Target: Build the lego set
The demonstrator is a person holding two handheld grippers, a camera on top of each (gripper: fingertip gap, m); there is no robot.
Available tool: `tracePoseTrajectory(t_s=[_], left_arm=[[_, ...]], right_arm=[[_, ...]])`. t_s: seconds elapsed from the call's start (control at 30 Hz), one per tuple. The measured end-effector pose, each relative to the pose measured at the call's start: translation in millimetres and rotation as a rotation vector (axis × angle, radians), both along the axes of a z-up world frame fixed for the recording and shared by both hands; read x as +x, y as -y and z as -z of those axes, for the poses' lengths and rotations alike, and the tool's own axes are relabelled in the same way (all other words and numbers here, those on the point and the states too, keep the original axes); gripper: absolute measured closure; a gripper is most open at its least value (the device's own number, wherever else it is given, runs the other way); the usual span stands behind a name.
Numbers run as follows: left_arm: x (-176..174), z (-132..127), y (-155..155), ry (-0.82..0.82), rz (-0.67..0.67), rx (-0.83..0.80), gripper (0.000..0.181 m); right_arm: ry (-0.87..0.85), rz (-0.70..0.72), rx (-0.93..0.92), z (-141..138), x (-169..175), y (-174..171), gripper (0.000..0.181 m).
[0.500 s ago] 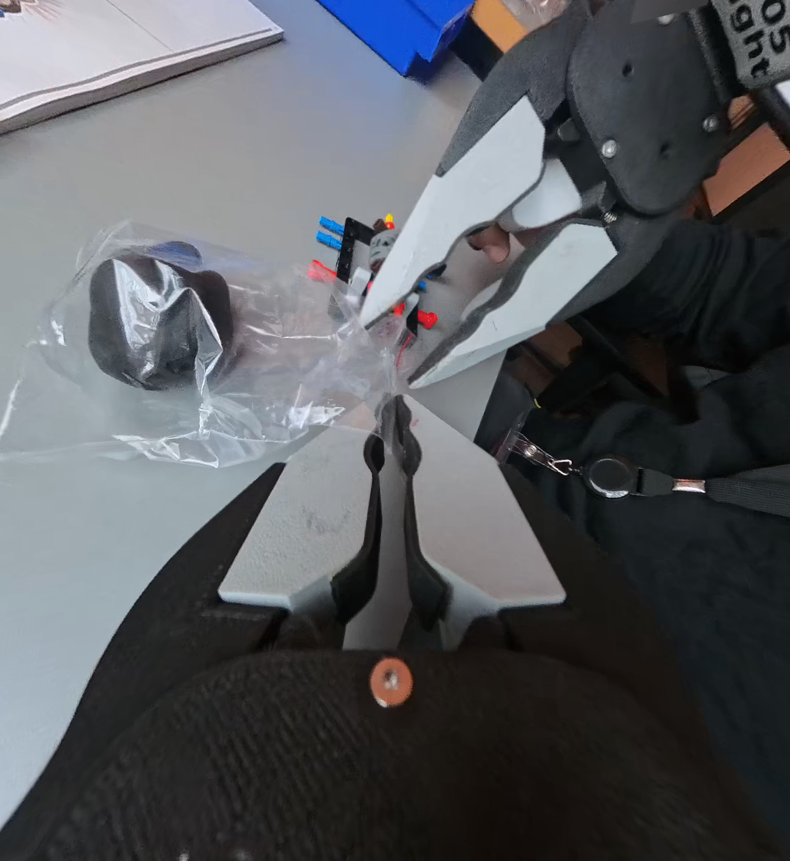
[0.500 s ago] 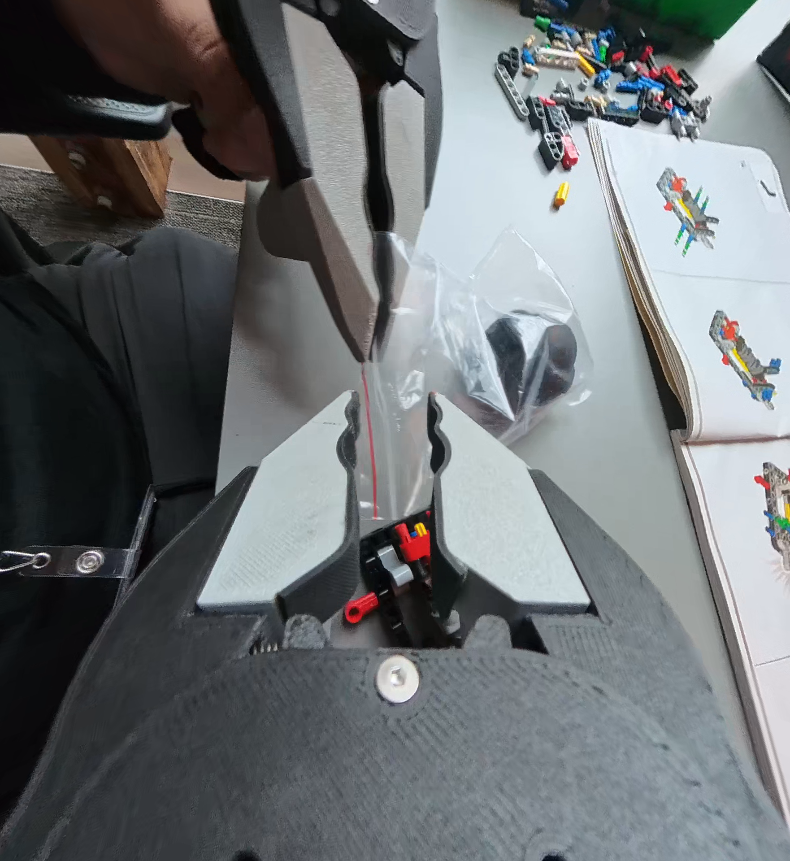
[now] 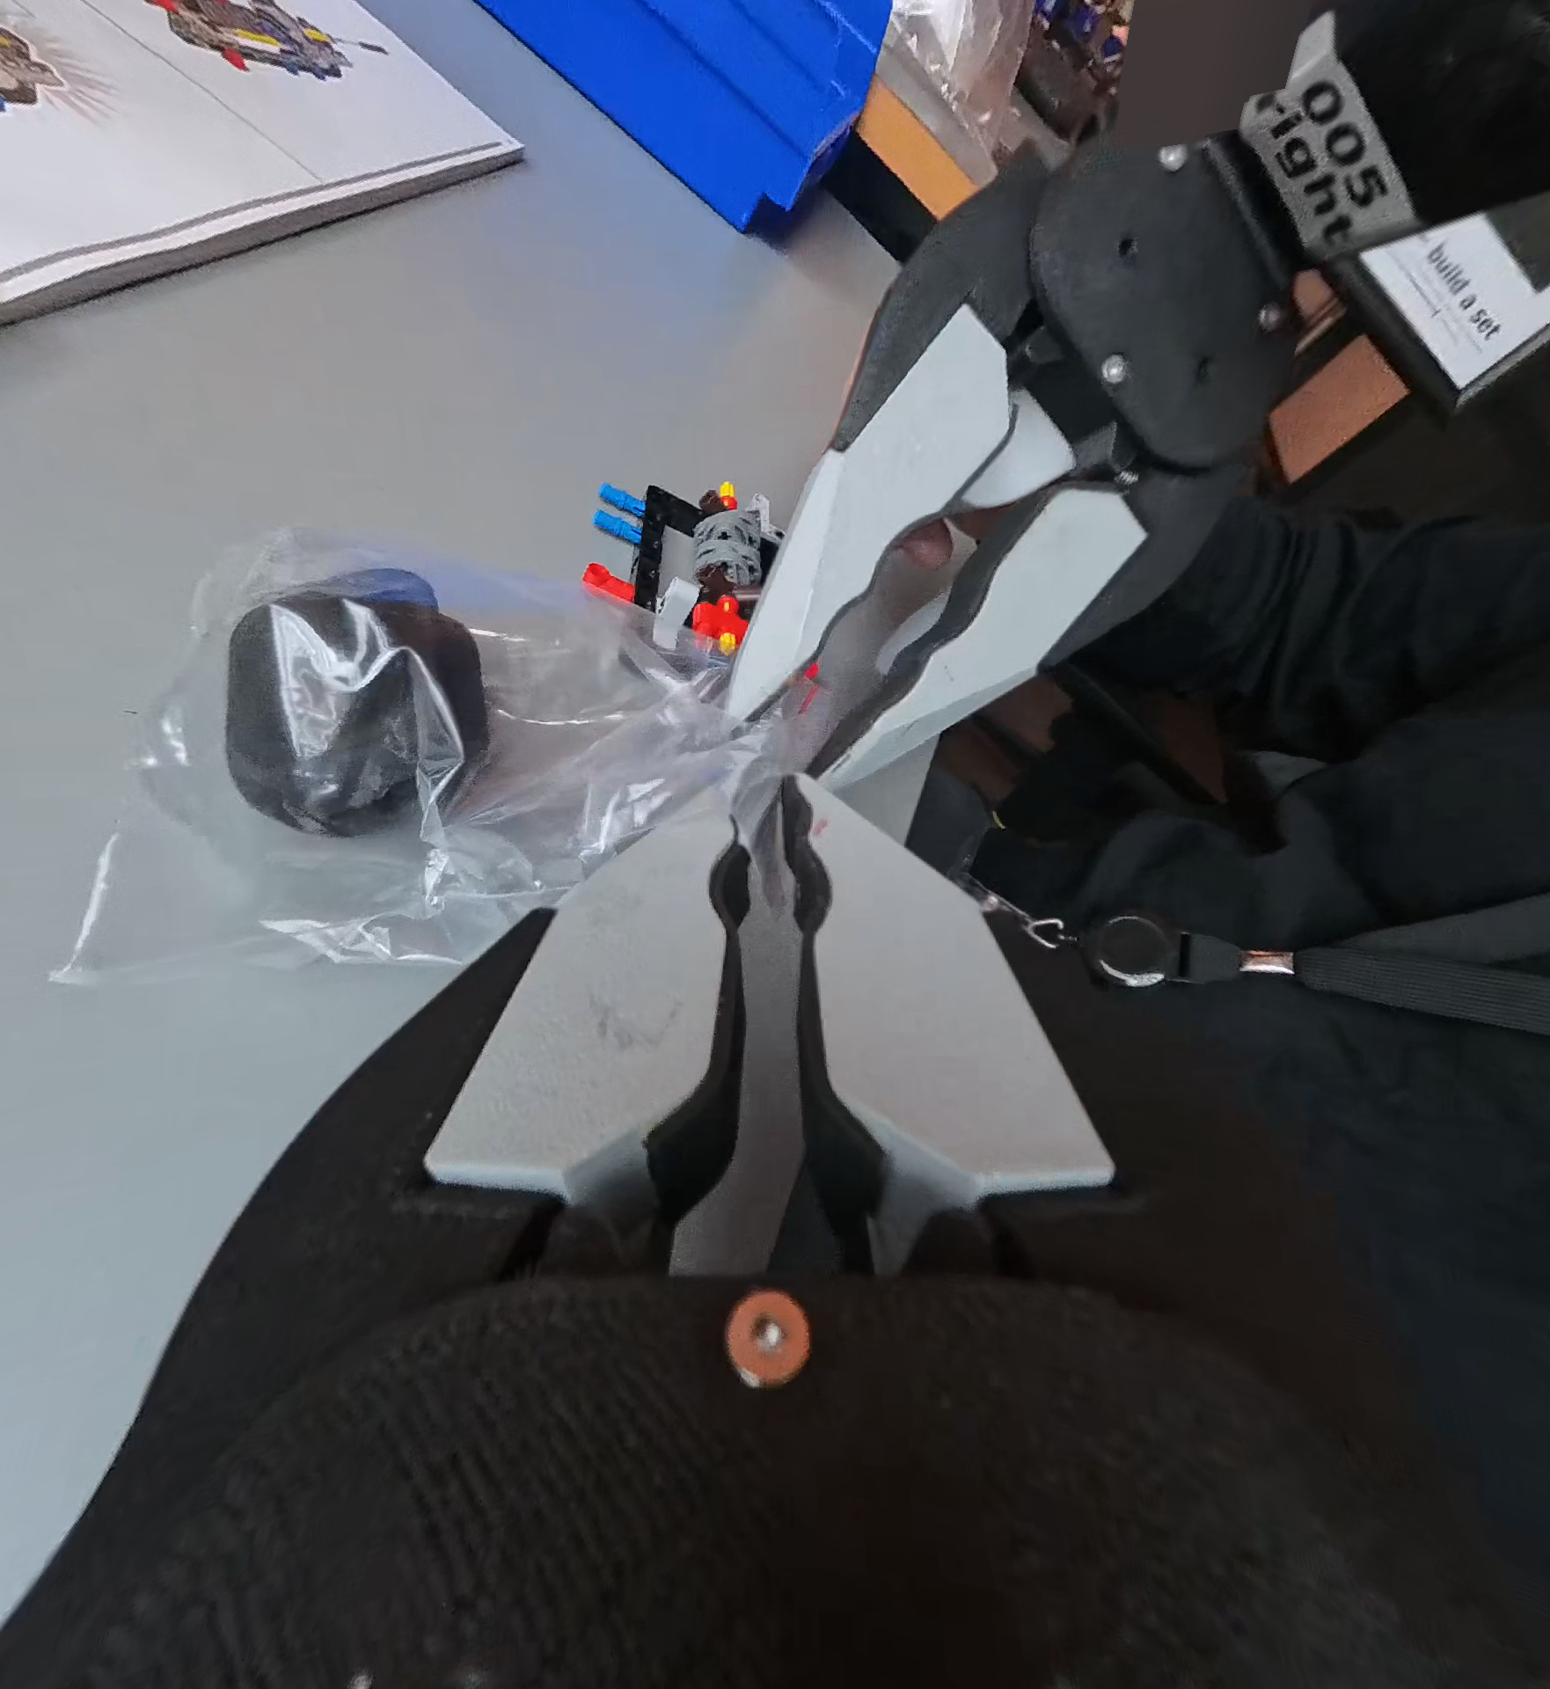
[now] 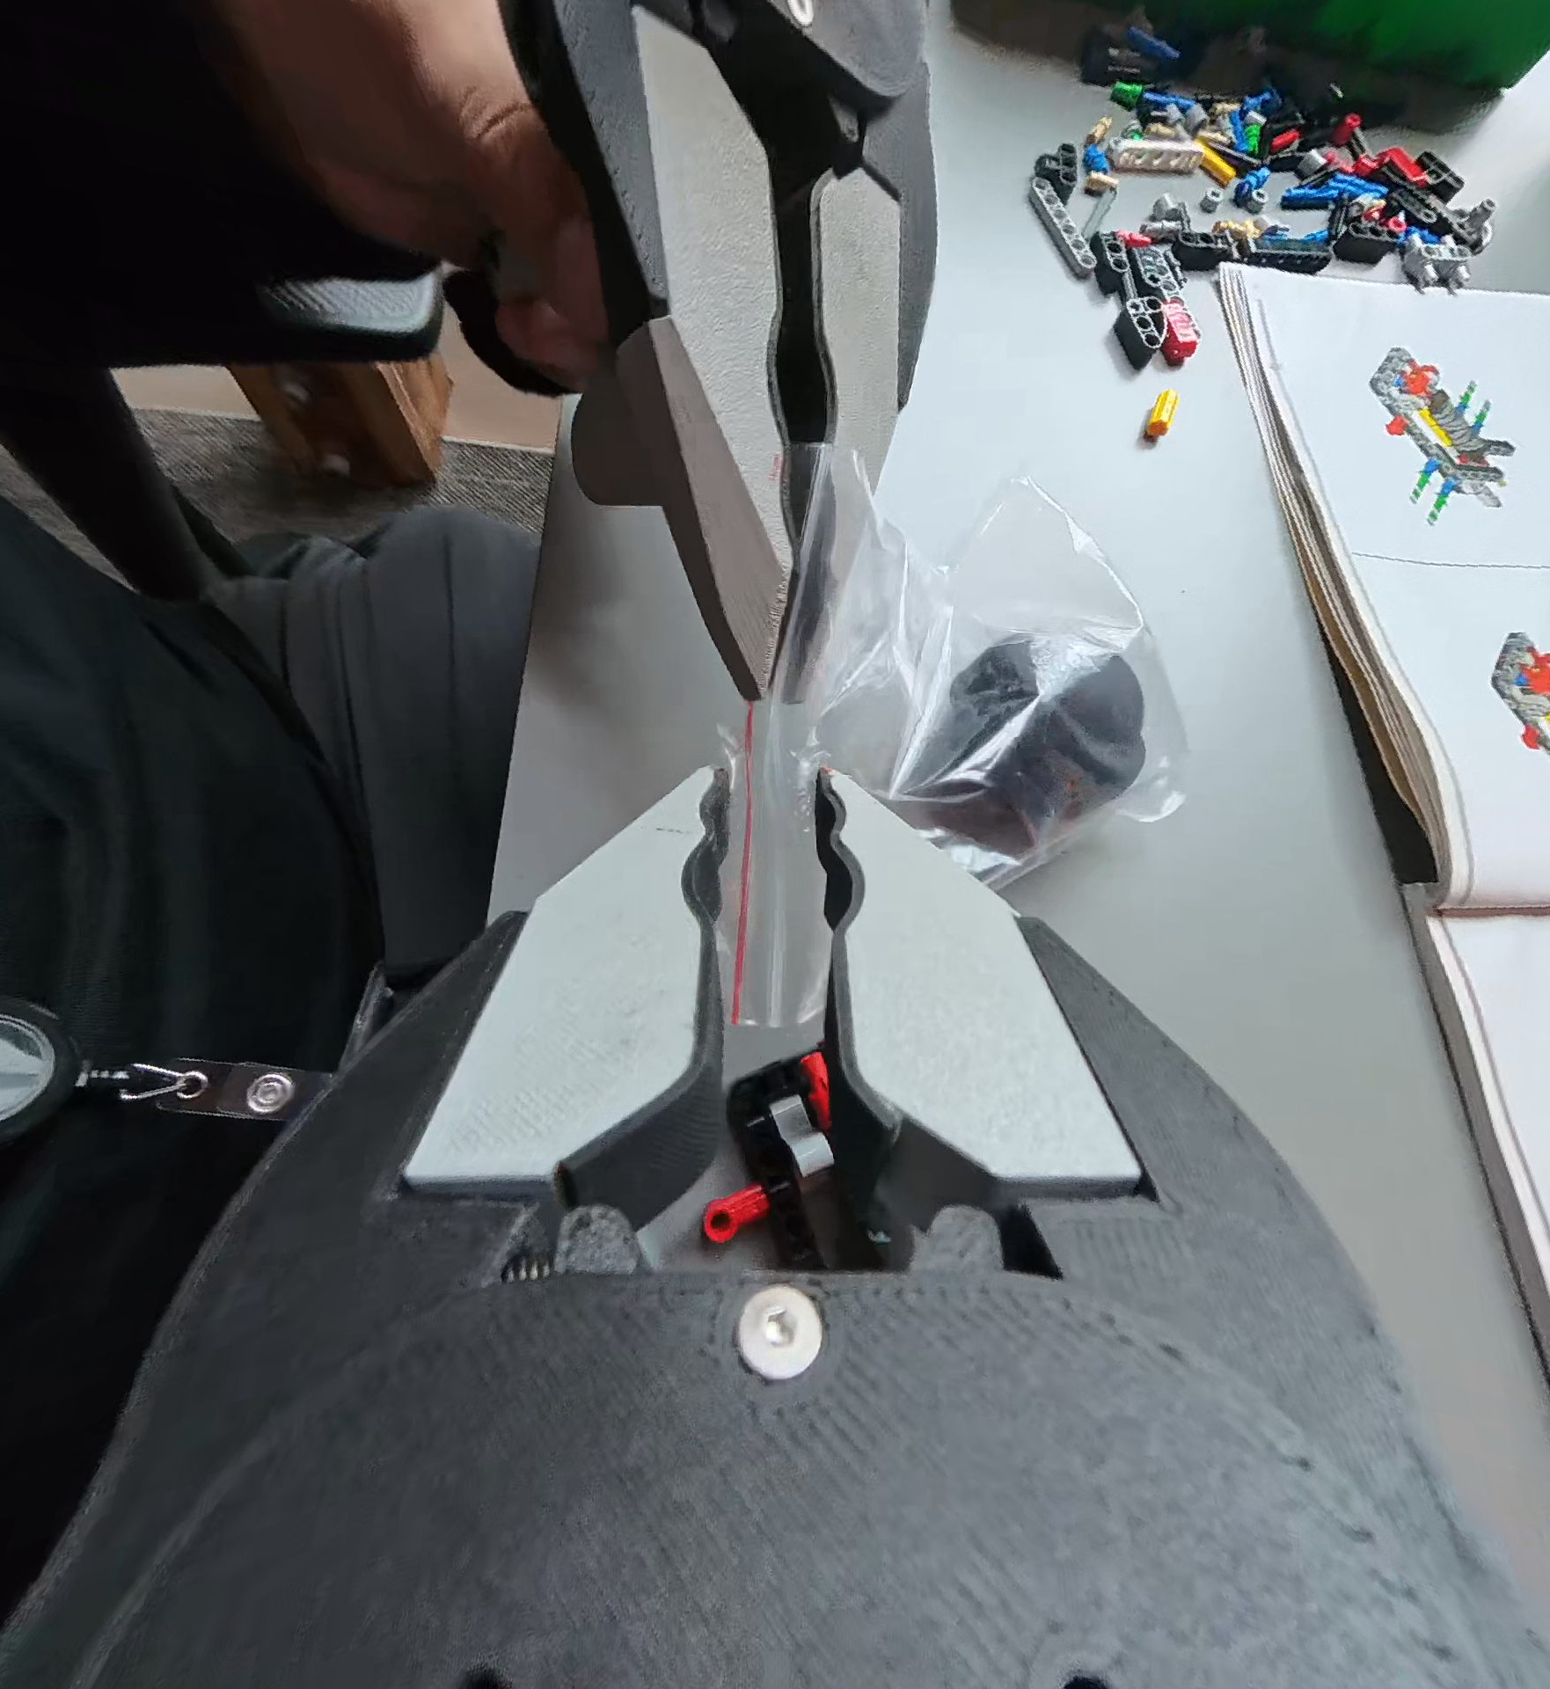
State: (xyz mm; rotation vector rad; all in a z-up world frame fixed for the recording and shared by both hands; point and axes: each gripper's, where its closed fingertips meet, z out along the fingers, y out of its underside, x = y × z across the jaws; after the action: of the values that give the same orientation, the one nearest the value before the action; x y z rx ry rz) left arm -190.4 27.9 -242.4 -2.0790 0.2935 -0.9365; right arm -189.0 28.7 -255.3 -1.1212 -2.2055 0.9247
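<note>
The left gripper (image 3: 769,809) has its fingers pressed together on the top edge of a clear plastic bag (image 3: 369,804), pinching the film right at the tips. The right gripper (image 4: 767,777) meets it tip to tip; its fingers stand a little apart with the bag's mouth strip, marked by a thin red line, running between them, and whether they actually grip the film cannot be told. In the left wrist view the right gripper (image 3: 790,731) comes in from the upper right, its tips at the same bunched corner of the bag.

The bag lies on the grey table (image 3: 205,457), its body slack and crumpled, and holds a cluster of black tyres (image 3: 351,713) at its far end. In the right wrist view the same tyres (image 4: 1045,731) sit inside the bag (image 4: 982,640) just beyond the fingertips.

Just behind the right gripper on the table lies a partly built lego assembly (image 3: 689,567), black framed with red, blue and yellow pins; it shows below that gripper's fingers in its own view (image 4: 780,1152).

Farther off, an open instruction booklet (image 4: 1438,594) lies beside the bag, and beyond it a loose pile of lego pieces (image 4: 1256,201) is spread on the table, with one yellow piece (image 4: 1161,414) apart from it. A blue bin (image 3: 707,100) stands at the table's far edge.
</note>
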Motion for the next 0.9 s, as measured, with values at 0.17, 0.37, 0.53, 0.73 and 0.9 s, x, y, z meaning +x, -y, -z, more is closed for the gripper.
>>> tracePoseTrajectory(t_s=[0.17, 0.37, 0.53, 0.73, 0.9], left_arm=[[0, -6, 2, 0.008, 0.0, 0.014, 0.181], [1, -2, 5, 0.018, 0.015, 0.006, 0.172], [8, -4, 7, -0.021, 0.043, 0.06, 0.166], [1, -23, 2, -0.089, 0.002, 0.252, 0.173], [0, -21, -2, -0.149, -0.02, 0.291, 0.163]], right_arm=[[-0.001, 0.002, -0.051, -6, 0, -4, 0.18], [0.015, 0.014, -0.09, -6, -2, -4, 0.181], [0.055, 0.026, -0.334, -20, -2, -3, 0.181], [0.104, -0.035, -0.746, -49, 3, 1, 0.181], [0.122, -0.032, -0.918, -61, 1, -4, 0.181]])
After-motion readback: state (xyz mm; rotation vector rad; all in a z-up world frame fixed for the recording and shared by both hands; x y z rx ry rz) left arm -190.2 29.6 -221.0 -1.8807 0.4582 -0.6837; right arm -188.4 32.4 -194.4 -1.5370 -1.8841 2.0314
